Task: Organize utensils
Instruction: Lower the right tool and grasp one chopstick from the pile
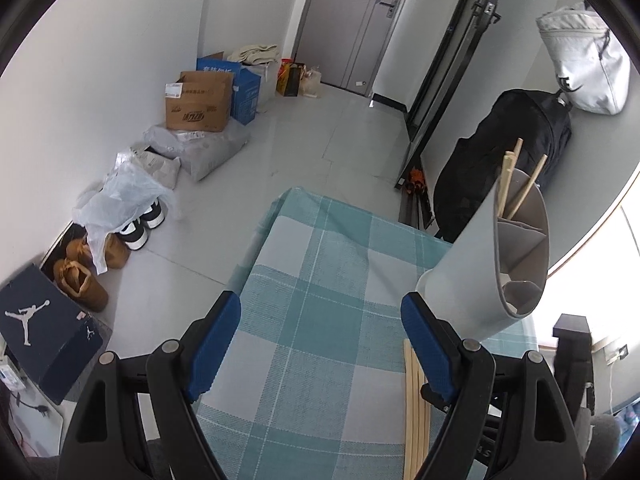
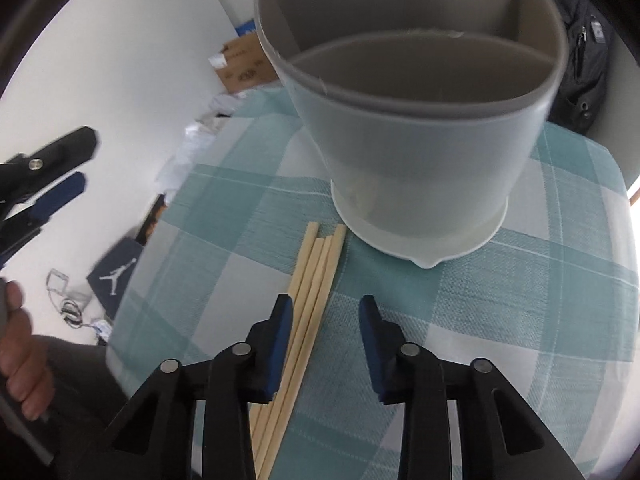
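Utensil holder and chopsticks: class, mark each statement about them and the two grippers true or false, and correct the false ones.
1. The holder stands upright on the checked cloth. True.
2. The holder has one undivided space. False: walls split it into compartments.
3. Loose chopsticks lie on the cloth beside the holder. True.
4. The right gripper is shut on the chopsticks. False: it is open, with the chopsticks by its left finger.
5. The left gripper is open and holds nothing. True.
6. No chopsticks are in the holder. False: some stand in it.
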The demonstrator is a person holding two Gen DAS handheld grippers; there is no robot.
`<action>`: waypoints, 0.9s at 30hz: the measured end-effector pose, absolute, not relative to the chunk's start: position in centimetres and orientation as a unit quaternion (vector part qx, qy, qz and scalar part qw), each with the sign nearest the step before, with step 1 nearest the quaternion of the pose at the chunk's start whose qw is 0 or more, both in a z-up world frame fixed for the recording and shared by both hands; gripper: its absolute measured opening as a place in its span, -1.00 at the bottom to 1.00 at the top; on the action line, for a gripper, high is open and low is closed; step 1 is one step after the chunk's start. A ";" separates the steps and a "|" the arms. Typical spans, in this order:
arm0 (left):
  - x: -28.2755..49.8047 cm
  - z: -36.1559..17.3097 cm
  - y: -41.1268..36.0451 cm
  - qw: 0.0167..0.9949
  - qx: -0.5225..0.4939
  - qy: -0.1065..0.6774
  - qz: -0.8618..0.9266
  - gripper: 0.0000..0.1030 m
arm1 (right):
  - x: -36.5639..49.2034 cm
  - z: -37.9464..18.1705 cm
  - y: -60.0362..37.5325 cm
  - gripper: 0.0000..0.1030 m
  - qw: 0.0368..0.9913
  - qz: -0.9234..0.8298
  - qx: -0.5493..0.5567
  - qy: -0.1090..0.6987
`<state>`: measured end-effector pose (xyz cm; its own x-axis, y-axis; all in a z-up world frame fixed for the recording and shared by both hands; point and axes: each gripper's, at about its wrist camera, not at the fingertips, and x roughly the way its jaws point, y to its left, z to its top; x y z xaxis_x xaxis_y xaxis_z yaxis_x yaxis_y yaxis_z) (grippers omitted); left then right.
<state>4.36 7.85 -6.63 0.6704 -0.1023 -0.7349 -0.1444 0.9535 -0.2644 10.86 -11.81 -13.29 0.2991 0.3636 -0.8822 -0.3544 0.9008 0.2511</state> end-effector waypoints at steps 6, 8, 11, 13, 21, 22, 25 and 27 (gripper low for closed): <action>4.5 -6.6 7.9 0.898 -0.159 0.410 0.011 0.53 | 10.7 -13.6 -10.7 -0.85 0.801 0.218 -0.016 0.558; 4.5 -6.6 7.8 0.896 -0.162 0.412 0.009 0.54 | 10.8 -13.5 -10.9 -0.89 0.800 0.215 -0.013 0.560; 4.6 -6.9 8.0 0.893 -0.168 0.418 0.008 0.53 | 10.7 -13.5 -11.5 -0.90 0.798 0.208 -0.005 0.565; 4.6 -6.9 8.2 0.890 -0.174 0.421 0.007 0.53 | 10.5 -13.6 -12.0 -0.91 0.795 0.210 0.006 0.569; 4.6 -7.1 8.2 0.887 -0.176 0.427 0.007 0.54 | 9.1 -13.0 -13.3 -0.91 0.783 0.207 -0.007 0.586; 4.6 -7.1 8.2 0.886 -0.176 0.428 0.007 0.54 | 8.9 -13.0 -13.3 -0.91 0.781 0.208 -0.009 0.589; 4.7 -7.3 8.2 0.883 -0.179 0.433 0.005 0.53 | 9.3 -13.0 -13.2 -0.84 0.783 0.205 -0.014 0.588; 4.7 -7.4 8.2 0.882 -0.179 0.436 0.005 0.53 | 10.0 -12.9 -12.9 -0.84 0.784 0.203 -0.015 0.586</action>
<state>4.68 8.18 -7.36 0.6190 -0.1478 -0.7713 -0.1648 0.9358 -0.3116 10.03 -12.92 -12.91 0.2310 0.3008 -0.9253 -0.3367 0.9170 0.2140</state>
